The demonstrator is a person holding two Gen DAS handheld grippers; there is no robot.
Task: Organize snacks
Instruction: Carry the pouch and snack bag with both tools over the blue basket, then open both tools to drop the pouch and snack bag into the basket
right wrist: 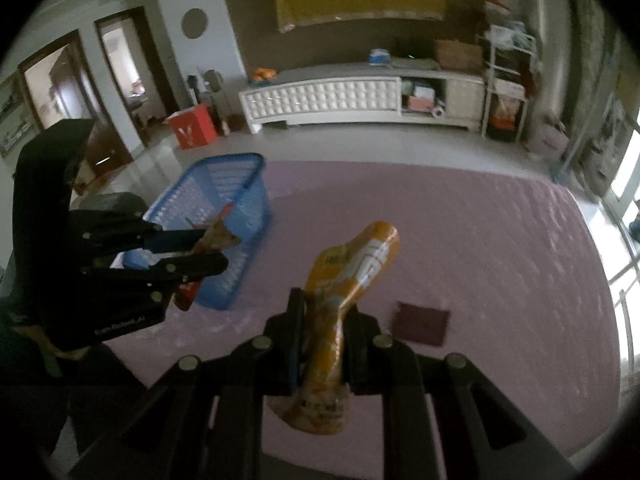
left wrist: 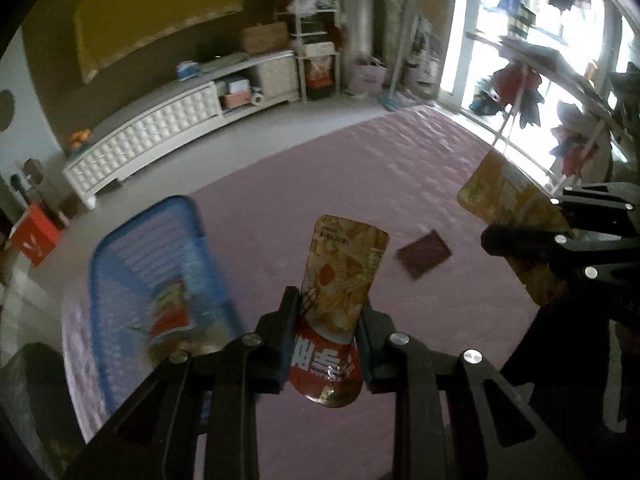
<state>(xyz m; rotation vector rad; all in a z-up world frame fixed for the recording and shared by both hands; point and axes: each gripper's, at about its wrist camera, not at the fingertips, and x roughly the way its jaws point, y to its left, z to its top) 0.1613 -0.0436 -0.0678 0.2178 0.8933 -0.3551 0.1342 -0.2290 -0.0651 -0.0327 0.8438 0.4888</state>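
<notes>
Left gripper (left wrist: pixel 328 320): clamped on a red-and-yellow snack pouch (left wrist: pixel 344 272), held above the pink mat (left wrist: pixel 320 160).
Right gripper (right wrist: pixel 324 320): closed on an orange snack pouch (right wrist: pixel 352 264).
Blue basket (right wrist: pixel 244 184): left of both; possibly one packet inside, blurred.

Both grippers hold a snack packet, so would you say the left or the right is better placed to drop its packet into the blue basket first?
Probably the left gripper. Its red packet hangs right beside the blue basket, while the right gripper holds its orange packet further away over the pink mat.

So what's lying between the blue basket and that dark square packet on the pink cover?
Nothing: in the right wrist view, bare pink cover separates blue basket and dark packet.
</notes>
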